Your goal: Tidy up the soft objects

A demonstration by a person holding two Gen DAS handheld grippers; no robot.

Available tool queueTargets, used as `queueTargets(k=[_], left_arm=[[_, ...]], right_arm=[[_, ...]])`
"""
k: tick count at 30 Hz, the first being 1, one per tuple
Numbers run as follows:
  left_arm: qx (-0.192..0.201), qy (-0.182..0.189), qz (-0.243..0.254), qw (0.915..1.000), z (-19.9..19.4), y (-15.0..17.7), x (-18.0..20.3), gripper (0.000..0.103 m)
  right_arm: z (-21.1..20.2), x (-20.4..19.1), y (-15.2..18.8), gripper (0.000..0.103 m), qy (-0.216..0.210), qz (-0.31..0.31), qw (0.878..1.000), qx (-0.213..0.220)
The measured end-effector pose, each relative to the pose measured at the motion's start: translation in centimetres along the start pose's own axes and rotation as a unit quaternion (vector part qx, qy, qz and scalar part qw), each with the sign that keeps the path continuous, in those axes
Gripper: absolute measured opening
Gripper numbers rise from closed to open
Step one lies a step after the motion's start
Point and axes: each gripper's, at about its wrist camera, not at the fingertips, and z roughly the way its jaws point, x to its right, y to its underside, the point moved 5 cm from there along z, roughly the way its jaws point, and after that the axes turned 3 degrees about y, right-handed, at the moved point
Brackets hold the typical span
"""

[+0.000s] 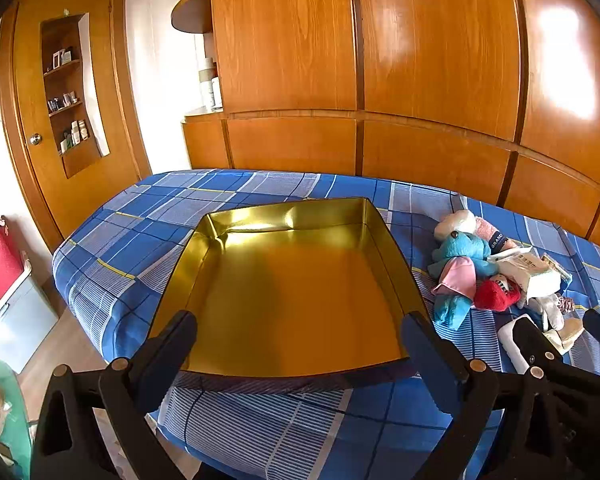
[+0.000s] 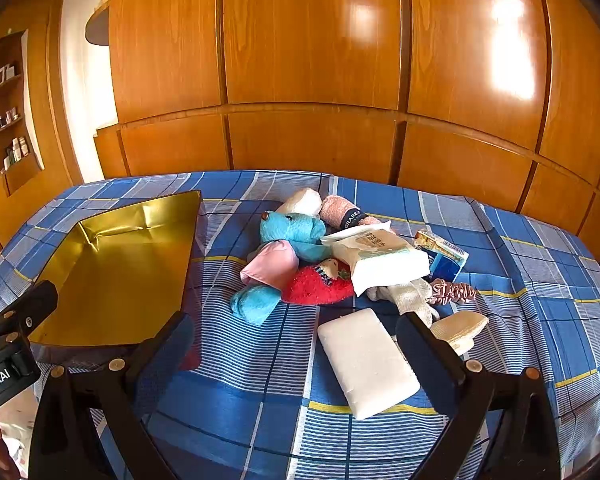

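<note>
Toys (image 2: pixel 296 256) lay piled on the bed (image 2: pixel 540 280), beyond the right claw (image 2: pixel 296 344), fingers apart. The left claw (image 1: pixel 300 340), also apart, flanked the tin (image 1: pixel 300 216).

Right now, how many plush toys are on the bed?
2 clearly: a blue plush in the pile's middle and a red plush just in front of it. Others may be hidden underneath.
</note>
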Motion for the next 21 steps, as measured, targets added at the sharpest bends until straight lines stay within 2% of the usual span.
queueTargets(k=[10, 17, 21], left_arm=[[-0.003, 0.004, 0.003, 1.0, 0.1, 0.1, 0.2, 0.102], [-0.021, 0.067, -0.002, 0.9976, 0.8, 0.5, 0.6, 0.103], [-0.022, 0.081, 0.012, 0.9964, 1.0, 0.5, 1.9, 0.103]], right_arm=[[0.2, 0.4, 0.0, 0.103, -0.002, 0.001, 1.0, -0.004], [0.6, 4.0, -0.3, 0.103, 0.019, 0.028, 0.999, -0.011], [1.0, 6.6, -0.6, 0.103, 0.035, 0.046, 0.998, -0.016]])
